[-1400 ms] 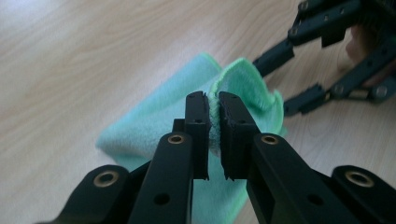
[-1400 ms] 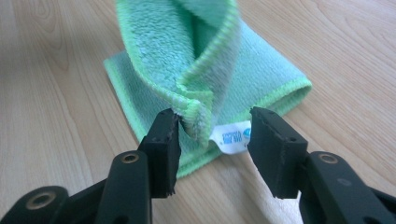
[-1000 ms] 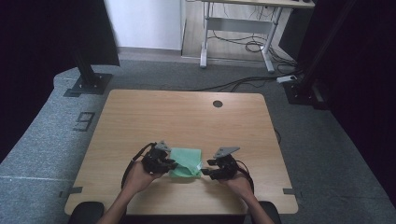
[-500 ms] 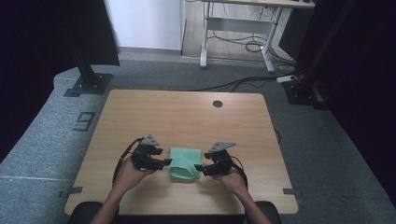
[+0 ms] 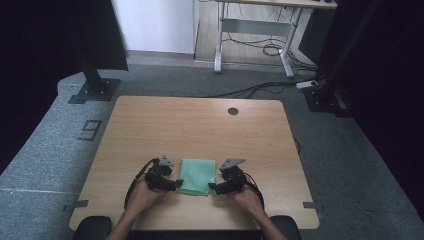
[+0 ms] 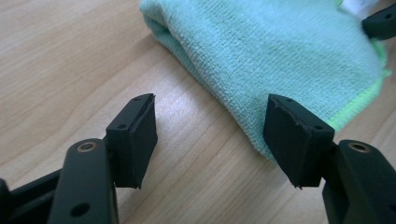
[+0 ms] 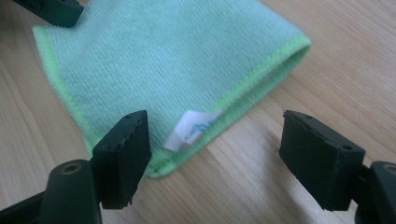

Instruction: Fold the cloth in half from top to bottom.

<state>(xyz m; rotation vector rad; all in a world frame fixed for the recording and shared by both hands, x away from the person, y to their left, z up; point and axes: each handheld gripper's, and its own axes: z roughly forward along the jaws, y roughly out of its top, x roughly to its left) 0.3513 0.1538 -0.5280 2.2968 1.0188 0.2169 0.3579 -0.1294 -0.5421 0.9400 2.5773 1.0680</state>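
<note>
From the high view, a wooden table [image 5: 150, 125] has a folded green cloth [image 5: 197, 176] lying flat near the person's edge. The left gripper [image 5: 176, 185] sits just beside the cloth's left side, held by the left hand [image 5: 142, 196]. The right gripper [image 5: 213, 187] sits just beside the cloth's right side, held by the right hand [image 5: 246, 196]. A small round hole [image 5: 233, 111] shows near the far edge of the table.

In the left gripper view, the left gripper [image 6: 210, 135] has its two black jaws wide apart — nothing is between them but bare table [image 6: 60, 56]. The green cloth [image 6: 280, 56] lies ahead, its rounded fold facing the jaws, and the one jaw is at the cloth's near corner. The tip of the other gripper [image 6: 380, 23] pokes in at the top corner.

In the right gripper view, the right gripper [image 7: 215, 149] is also wide open — it holds nothing. The cloth [image 7: 154, 60] lies ahead with its bright stitched edge toward the jaws. A little white tag [image 7: 192, 128] sticks out at that edge, between the jaws.
</note>
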